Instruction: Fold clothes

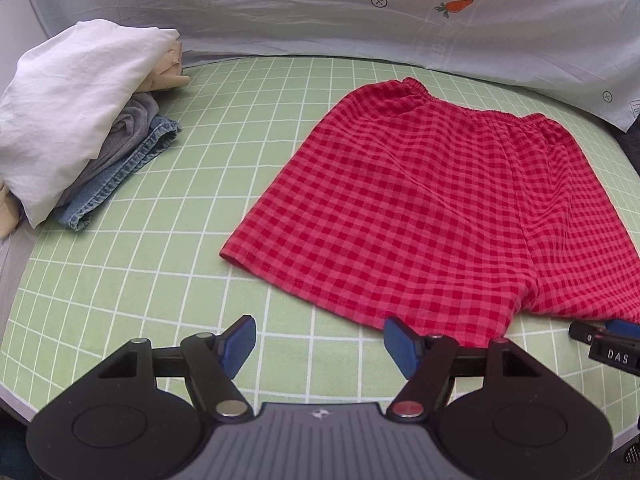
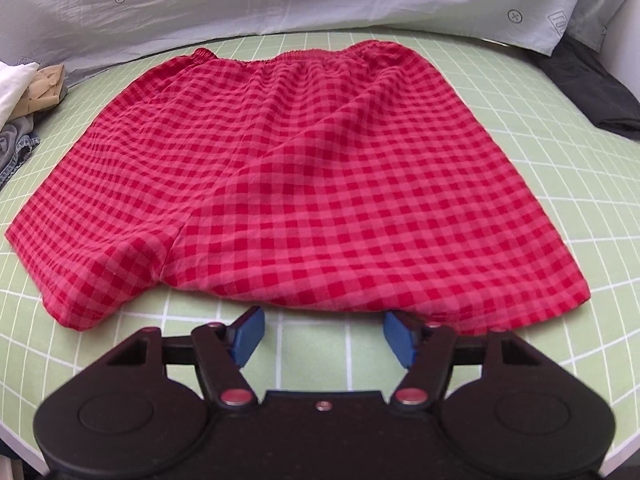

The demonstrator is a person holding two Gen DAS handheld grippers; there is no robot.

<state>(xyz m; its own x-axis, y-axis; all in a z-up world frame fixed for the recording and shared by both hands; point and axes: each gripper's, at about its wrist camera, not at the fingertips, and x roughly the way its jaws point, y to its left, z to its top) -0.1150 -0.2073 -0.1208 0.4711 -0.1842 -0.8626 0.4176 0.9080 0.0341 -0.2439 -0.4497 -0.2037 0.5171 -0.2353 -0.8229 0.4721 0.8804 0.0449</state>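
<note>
Red checked shorts (image 1: 432,208) lie spread flat on the green grid mat (image 1: 208,200), waistband at the far side, leg hems toward me. They fill the right wrist view (image 2: 304,184). My left gripper (image 1: 320,340) is open and empty, just short of the left leg hem. My right gripper (image 2: 324,334) is open and empty, at the near hem of the right leg; its right finger touches or sits just under the hem. The right gripper also shows at the right edge of the left wrist view (image 1: 608,340).
A pile of clothes (image 1: 80,120), white on top with grey and denim below, sits at the mat's far left. A dark garment (image 2: 588,84) lies at the far right. A pale printed sheet (image 1: 360,20) rises behind the mat.
</note>
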